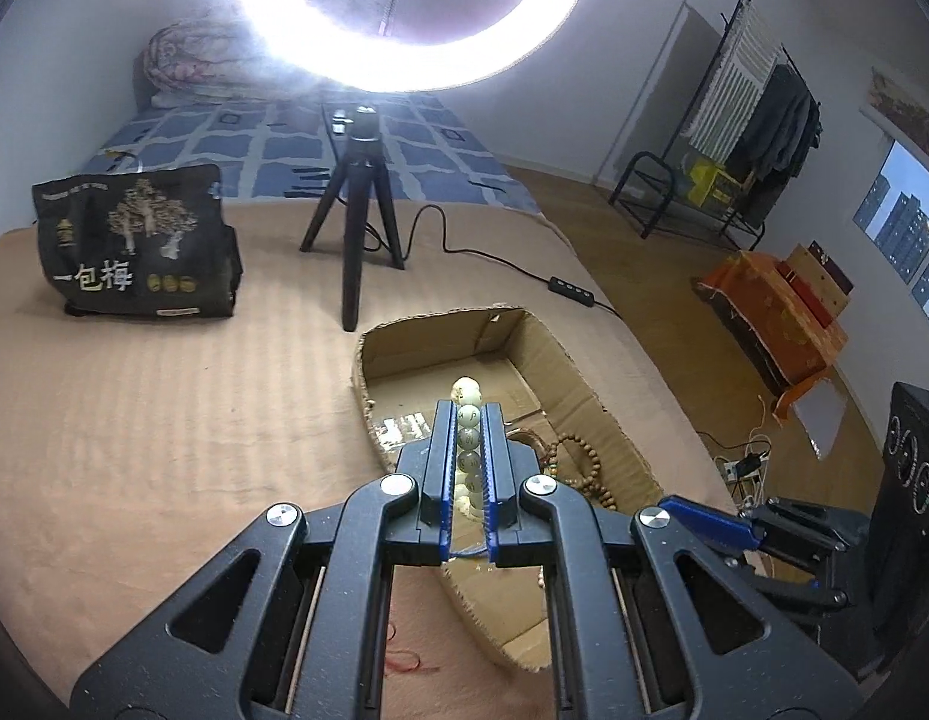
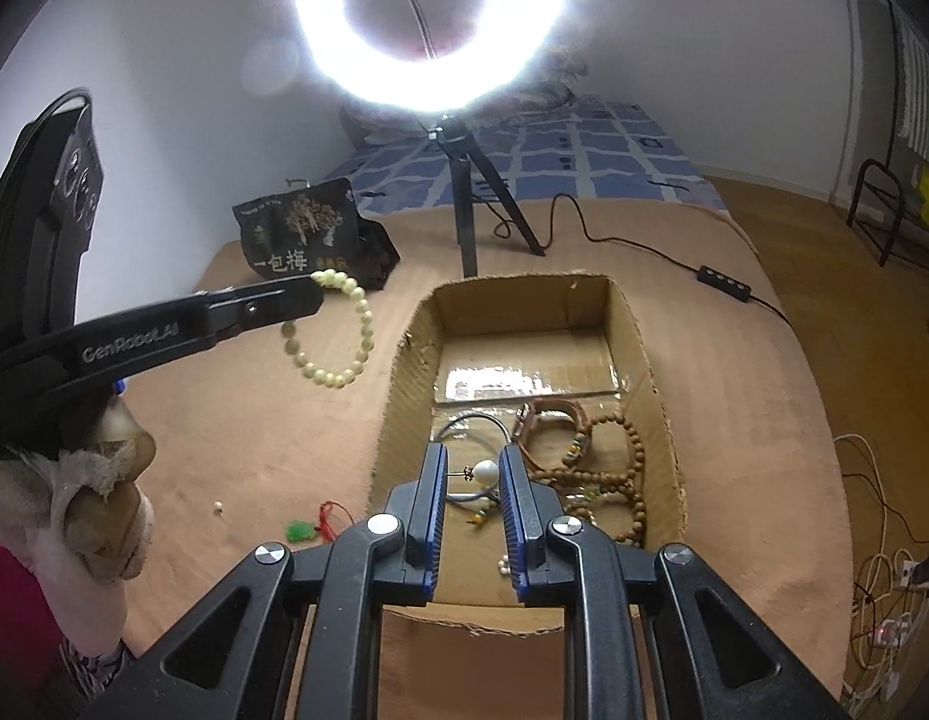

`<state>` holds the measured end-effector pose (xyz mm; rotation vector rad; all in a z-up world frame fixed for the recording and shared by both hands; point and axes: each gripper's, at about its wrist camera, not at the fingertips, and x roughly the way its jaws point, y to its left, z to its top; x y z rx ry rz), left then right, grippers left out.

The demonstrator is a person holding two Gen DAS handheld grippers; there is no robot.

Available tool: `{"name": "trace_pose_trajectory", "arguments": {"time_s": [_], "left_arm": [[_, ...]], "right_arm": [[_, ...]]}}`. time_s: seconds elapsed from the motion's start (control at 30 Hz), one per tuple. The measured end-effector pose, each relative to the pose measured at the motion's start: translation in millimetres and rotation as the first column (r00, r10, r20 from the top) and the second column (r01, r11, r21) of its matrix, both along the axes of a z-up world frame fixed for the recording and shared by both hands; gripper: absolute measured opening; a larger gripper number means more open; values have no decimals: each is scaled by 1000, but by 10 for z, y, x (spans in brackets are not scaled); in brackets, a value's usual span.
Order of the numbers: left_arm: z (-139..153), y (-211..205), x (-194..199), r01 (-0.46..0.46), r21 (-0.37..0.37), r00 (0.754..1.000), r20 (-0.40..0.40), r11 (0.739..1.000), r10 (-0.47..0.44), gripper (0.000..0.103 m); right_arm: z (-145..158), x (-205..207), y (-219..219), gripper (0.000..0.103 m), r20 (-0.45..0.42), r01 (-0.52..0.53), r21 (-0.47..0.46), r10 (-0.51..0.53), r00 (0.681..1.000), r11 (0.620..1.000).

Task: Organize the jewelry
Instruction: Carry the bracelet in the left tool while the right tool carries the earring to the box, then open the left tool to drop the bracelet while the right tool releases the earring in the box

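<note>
My left gripper points forward and down, its jaws closed tight on the pale bead bracelet, whose beads line up in the narrow slot between my blue pads. From my right side I see that gripper reaching in level from the left, my gloved left hand wrapped around its handle. My right gripper tilts downward too, jaws narrowed onto a pearl earring.

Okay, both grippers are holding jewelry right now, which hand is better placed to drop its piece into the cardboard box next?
Probably right: the right gripper holds the pearl earring directly above the cardboard box. The left gripper holds the pale bead bracelet beside it, over the blanket.
</note>
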<state>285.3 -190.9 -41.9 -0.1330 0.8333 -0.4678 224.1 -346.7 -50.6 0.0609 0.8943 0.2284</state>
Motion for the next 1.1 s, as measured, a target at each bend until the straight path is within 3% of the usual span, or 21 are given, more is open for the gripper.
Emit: {"name": "trace_pose_trajectory", "arguments": {"time_s": [0.37,0.97,1.03,1.1], "left_arm": [[-220,-210,132,-3,15,999,-39,1000,4,5],[-241,-250,157,-1,28,999,-42,1000,2,5],[-225,-244,158,-6,27,999,-34,1000,7,5],[-202,-238,152,-14,31,1000,-21,999,15,5]], "right_arm": [[-152,72,-67,16,-41,17,-5,-17,999,1000],[-207,71,-42,17,-57,21,-26,-22,998,999],[-209,70,-42,19,-57,21,-29,-23,998,999],[-213,69,-37,29,-56,22,-33,-23,998,999]]}}
